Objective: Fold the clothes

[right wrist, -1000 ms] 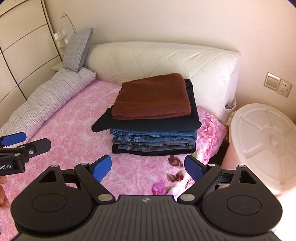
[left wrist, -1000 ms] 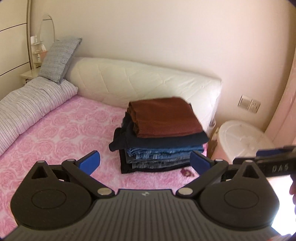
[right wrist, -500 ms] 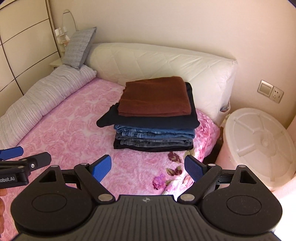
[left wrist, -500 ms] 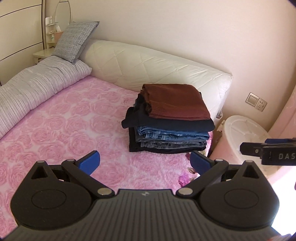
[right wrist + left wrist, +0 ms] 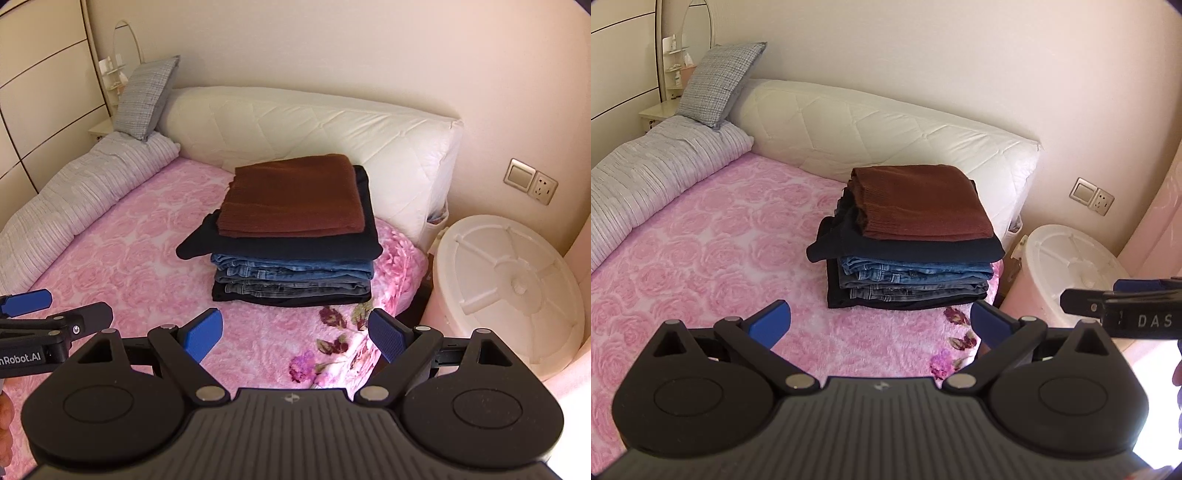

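Note:
A stack of folded clothes [image 5: 912, 254] [image 5: 291, 243] sits on the pink rose bedspread [image 5: 701, 258] [image 5: 140, 266] near the bed's far right corner. A brown knit piece [image 5: 919, 199] [image 5: 295, 195] lies on top, over a dark navy garment, several jeans and a black piece at the bottom. My left gripper [image 5: 881, 323] hovers open in front of the stack, nothing between its blue pads. My right gripper [image 5: 295, 334] is open too, empty, short of the stack. Each gripper's side shows at the edge of the other's view.
A white quilted headboard cushion [image 5: 886, 136] runs behind the stack. A grey striped duvet [image 5: 653, 173] and a checked pillow [image 5: 720, 81] lie at the left. A white round-lidded bin [image 5: 506, 291] stands beside the bed on the right, under a wall socket [image 5: 532, 182].
The left wrist view has swung and pulled back, so the stack sits more centred and farther off. The right view drew back slightly. Both grippers stayed open; the stack has not moved.

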### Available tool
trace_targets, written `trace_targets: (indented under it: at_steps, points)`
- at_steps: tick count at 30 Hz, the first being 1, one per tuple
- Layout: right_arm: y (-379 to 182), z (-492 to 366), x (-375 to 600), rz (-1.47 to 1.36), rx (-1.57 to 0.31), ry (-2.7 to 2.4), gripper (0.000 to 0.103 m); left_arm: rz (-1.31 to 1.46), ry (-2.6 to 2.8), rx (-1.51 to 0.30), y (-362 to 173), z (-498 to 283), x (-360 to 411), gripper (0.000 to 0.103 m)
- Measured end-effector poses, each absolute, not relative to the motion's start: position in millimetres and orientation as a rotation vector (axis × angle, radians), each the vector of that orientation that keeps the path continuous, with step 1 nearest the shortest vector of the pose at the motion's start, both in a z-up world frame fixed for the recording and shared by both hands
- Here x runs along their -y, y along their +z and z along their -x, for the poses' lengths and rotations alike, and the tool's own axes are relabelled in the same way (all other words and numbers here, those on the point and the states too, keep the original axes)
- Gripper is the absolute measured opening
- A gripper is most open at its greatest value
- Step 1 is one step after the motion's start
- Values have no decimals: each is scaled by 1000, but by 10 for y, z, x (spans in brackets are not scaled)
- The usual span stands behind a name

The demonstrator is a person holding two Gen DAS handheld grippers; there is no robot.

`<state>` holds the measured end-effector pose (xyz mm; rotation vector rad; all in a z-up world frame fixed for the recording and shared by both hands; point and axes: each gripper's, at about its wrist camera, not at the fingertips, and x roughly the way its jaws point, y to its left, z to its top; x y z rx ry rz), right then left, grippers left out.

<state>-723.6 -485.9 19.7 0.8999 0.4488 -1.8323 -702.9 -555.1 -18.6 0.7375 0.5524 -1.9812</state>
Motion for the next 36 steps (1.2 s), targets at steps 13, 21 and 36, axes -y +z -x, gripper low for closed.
trace_targets:
  at_steps: [13,21,36]
  points:
    - [111,7308,4888,-887,-450,-1830,88,-803,-1955,-478,-266,7238,5600,102]
    - [78,7375,4915,-903,-443,-1828,88,-814,-1964,-469,-301,7326,5612,102]
    - [39,7366,4960,-904,-447,-1817,88,-806,-1988,-464,-360,7372,5628,102]
